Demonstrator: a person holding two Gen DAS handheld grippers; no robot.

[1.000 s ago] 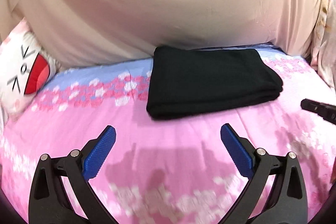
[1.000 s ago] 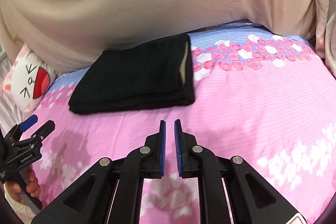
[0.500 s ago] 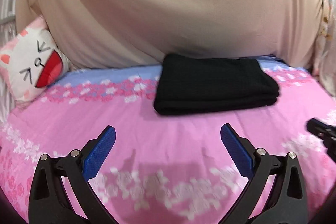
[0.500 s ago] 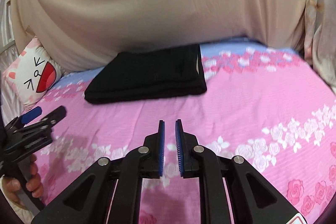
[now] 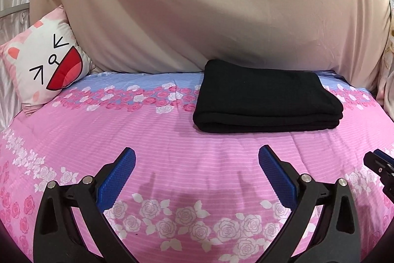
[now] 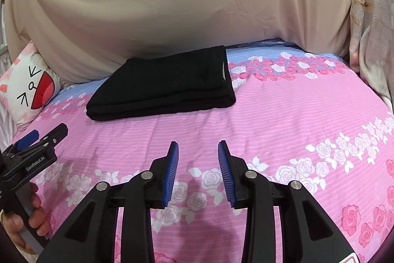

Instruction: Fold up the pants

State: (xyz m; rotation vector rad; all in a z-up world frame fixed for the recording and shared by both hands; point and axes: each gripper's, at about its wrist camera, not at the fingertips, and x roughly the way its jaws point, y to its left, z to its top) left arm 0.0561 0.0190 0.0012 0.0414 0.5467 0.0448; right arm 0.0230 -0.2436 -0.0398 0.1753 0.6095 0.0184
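Beige drape [image 5: 209, 11]: smooth cloth with soft diagonal folds, filling the far side above the bed.
Bed [image 5: 172, 139]: pink quilted cover printed with fine stripes and rose bands, a pale blue strip along the far edge; surface slightly puffed.
Pants [image 5: 266, 100]: black, matte knit-like fabric, folded into a flat rectangular stack of several layers, lying on the bed near the far edge against the drape; a light lining shows at the stack's right end in the right wrist view [image 6: 167, 83].
Cushion [image 5: 46, 65]: square, white and pink, cartoon face with red mouth, propped at the bed's far left corner.
Left claw [image 5: 197, 162]: black frame, ribbed blue pads spread wide, empty, above the cover and well short of the pants.
Right claw [image 6: 198, 154]: blue pads parted by a narrower gap, empty
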